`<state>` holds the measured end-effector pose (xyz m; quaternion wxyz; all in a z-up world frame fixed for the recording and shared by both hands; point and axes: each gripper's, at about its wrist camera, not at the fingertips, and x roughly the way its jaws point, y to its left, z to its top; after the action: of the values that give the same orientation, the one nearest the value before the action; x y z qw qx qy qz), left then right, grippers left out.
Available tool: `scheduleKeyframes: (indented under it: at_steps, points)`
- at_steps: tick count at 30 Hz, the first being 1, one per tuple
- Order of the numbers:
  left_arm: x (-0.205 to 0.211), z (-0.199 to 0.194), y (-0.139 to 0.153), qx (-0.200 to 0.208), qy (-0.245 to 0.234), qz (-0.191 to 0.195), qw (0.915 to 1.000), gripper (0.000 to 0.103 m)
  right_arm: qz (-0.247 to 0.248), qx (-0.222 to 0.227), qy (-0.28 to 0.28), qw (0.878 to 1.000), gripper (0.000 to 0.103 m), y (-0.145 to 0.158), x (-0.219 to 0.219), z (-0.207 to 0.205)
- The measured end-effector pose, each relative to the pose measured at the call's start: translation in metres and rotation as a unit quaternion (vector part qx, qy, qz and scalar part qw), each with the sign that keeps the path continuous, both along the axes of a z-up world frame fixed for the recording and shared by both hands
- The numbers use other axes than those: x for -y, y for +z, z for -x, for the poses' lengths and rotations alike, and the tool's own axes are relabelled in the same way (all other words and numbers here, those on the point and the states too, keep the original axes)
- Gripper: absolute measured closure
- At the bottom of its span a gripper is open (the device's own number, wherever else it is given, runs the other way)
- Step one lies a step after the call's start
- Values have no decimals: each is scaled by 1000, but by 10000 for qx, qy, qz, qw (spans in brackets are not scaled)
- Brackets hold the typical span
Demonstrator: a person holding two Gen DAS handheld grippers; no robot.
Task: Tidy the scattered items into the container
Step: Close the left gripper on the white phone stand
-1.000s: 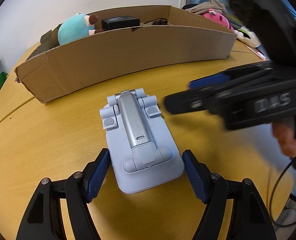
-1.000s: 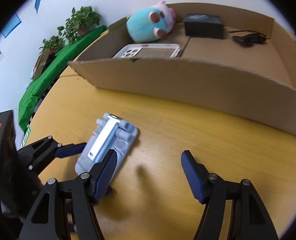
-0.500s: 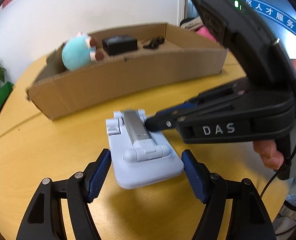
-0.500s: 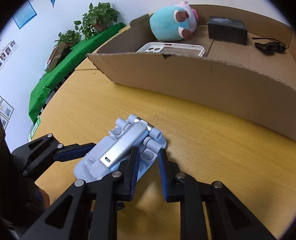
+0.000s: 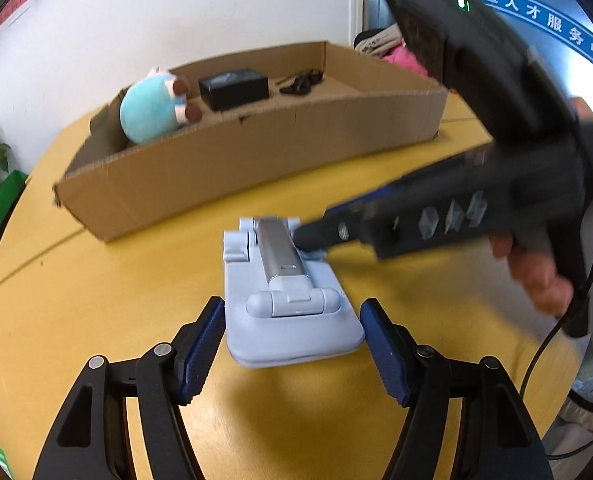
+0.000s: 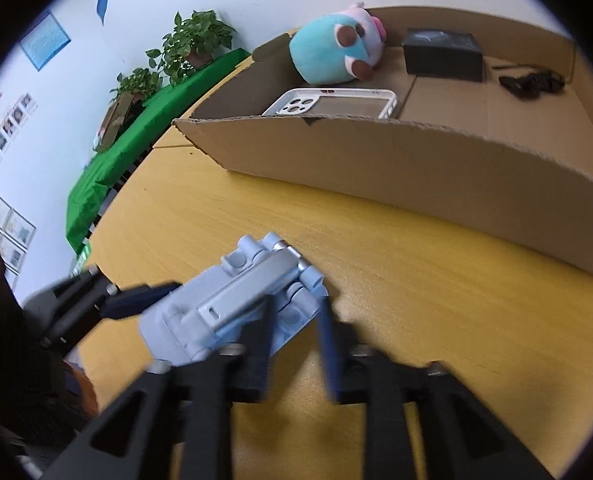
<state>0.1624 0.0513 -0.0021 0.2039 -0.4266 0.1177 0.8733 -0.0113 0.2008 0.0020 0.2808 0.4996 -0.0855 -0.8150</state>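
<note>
A pale blue folding phone stand (image 5: 288, 292) with a silver arm is lifted off the yellow table (image 5: 96, 288). My right gripper (image 6: 296, 320) is shut on its far corner (image 6: 296, 300); it enters the left wrist view from the right (image 5: 316, 236). My left gripper (image 5: 292, 344) is open, its blue pads either side of the stand's near end. The cardboard box (image 5: 256, 148) stands behind, holding a teal plush (image 5: 152, 108), a black box (image 5: 234, 88), a black cable (image 5: 300, 82) and a white phone case (image 6: 332, 104).
The box wall (image 6: 416, 168) rises between the stand and the box floor. Potted plants (image 6: 192, 40) and a green cloth (image 6: 136, 132) lie beyond the table's left edge. Pink and white soft items (image 5: 396, 56) sit behind the box.
My right gripper has closed on the stand's far corner and lifted the stand off the table, toward the box. My left gripper stayed open around its near end.
</note>
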Motion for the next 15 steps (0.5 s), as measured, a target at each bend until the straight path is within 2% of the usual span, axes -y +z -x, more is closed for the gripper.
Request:
scheduleKeyframes:
  at_steps: [1,4,7,11,15]
  points:
    - [1,-1,-3,43,19,9,10000,30,137,78,-20,9999,60,0,-1,2]
    - [0,-5,-7,69,69,43,9999,30,420,295,56,9987,60,-1,4,5]
    - [1,-4,-12,126,117,57,9998,30,-4,300,127,9995,54,-4,19,5]
    - [-1,-8,-20,209,119,94,9997,31,-193,251,17,9995,50,-8,23,8]
    - [0,-11,-21,245,77,-39,9997,31,-270,122,284,9992,45,-10,29,7]
